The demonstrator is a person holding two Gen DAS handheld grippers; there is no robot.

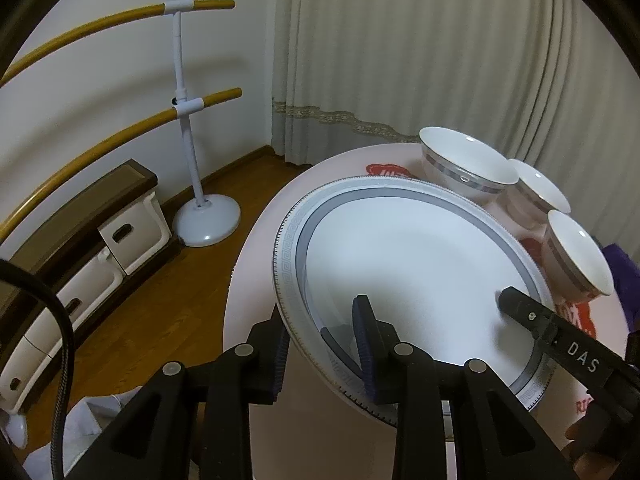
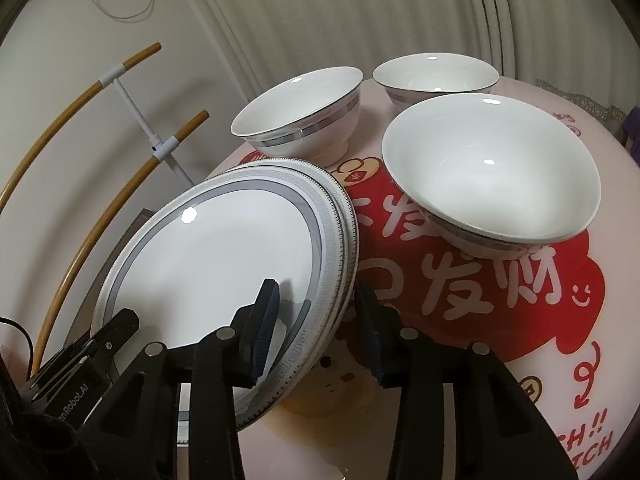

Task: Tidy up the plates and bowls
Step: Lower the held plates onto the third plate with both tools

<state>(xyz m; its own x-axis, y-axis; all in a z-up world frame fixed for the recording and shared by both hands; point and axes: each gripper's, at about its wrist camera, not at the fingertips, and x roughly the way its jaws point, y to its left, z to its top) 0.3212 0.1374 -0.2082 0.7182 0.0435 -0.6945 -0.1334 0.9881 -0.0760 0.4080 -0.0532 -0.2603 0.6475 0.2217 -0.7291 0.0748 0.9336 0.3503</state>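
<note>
A white plate with a grey patterned rim (image 1: 408, 256) (image 2: 208, 256) is held tilted over the round pink table (image 1: 256, 320) (image 2: 560, 380). In the right wrist view more plate rims (image 2: 347, 240) show stacked under it. My left gripper (image 1: 322, 344) straddles the plate's near rim, one finger above and one below. My right gripper (image 2: 316, 312) straddles the opposite rim the same way. Three white bowls with grey bands (image 2: 298, 114) (image 2: 436, 76) (image 2: 492, 176) stand upright on the table beyond the plate; they also show in the left wrist view (image 1: 468, 164) (image 1: 540, 196) (image 1: 580, 256).
The table has a red cartoon print (image 2: 480, 280). Left of the table are a wooden floor (image 1: 168, 280), a white stand with curved gold rails (image 1: 188, 120) and a low cabinet with drawers (image 1: 100, 236). Curtains (image 1: 420, 40) hang behind.
</note>
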